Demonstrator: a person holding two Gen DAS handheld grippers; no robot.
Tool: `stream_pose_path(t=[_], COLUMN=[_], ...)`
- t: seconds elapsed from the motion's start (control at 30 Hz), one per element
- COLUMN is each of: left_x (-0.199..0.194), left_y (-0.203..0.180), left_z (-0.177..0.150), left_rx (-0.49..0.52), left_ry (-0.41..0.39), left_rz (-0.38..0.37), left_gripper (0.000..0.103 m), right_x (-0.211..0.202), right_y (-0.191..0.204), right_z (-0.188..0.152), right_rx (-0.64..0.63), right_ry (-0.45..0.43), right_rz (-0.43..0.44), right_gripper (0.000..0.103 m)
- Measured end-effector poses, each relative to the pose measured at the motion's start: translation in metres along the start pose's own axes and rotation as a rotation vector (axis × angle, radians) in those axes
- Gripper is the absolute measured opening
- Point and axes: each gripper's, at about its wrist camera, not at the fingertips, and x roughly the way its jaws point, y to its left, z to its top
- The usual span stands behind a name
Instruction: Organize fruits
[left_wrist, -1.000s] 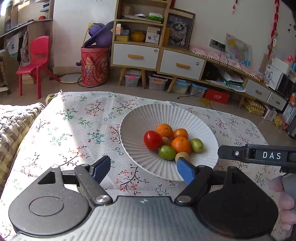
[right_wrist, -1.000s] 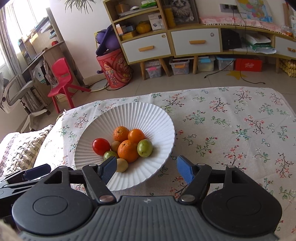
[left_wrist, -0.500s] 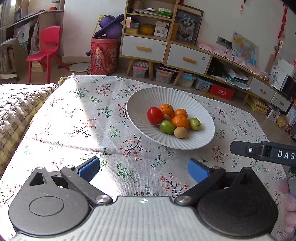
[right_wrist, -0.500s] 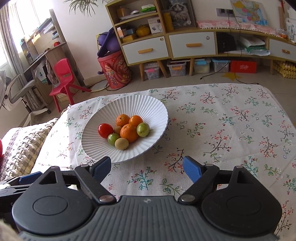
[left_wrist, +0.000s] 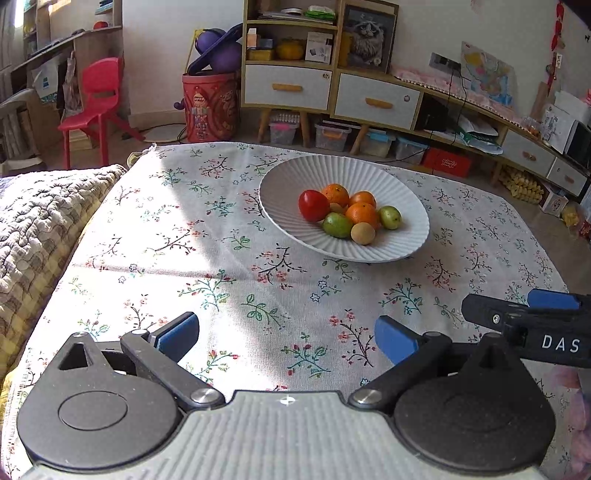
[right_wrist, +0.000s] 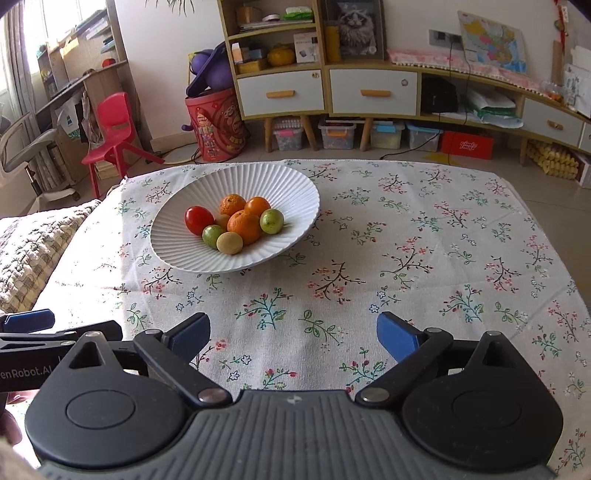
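A white ribbed plate (left_wrist: 288, 177) (right_wrist: 280, 184) sits on the floral tablecloth (left_wrist: 221, 288) and holds a pile of fruit: a red tomato (left_wrist: 313, 205) (right_wrist: 198, 219), three oranges (left_wrist: 362, 215) (right_wrist: 243, 226), two green fruits (left_wrist: 337, 225) (right_wrist: 272, 220) and a pale yellow one (left_wrist: 362, 233) (right_wrist: 229, 242). My left gripper (left_wrist: 286, 338) is open and empty, low over the cloth, well short of the plate. My right gripper (right_wrist: 293, 334) is open and empty, also near the table's front, right of the left one.
A quilted cushion (left_wrist: 40, 221) lies along the table's left side. Beyond the table stand a red chair (left_wrist: 98, 107), a red drum (left_wrist: 208, 107) and a low cabinet with drawers (left_wrist: 332, 92).
Both grippers have drawn back from the plate toward the table's front and stayed open. The fruit and the plate have not moved.
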Motion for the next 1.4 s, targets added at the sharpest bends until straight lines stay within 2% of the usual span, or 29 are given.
stream_pose_path(t=[0.2,0.57,1.4], left_x=[-0.002,-0.006,-0.007], left_y=[0.003,0.009,0.002], left_z=[-0.005,-0.011,-0.013], left_rx=[-0.006,-0.004,0.020], left_ry=[0.001,0.019,0.014], left_rz=[0.021,0.031,0.046], left_gripper=[0.090,0.090,0.090], right_x=[-0.004,-0.001,0.001], right_y=[0.001,0.016,0.021], right_z=[0.000,-0.006,-0.009], right_rx=[-0.008,-0.063,-0.091], right_ry=[-0.019,-0.013,-0.016], right_rz=[-0.004,-0.025,-0.056], right_gripper=[0.102,0.102,0.102])
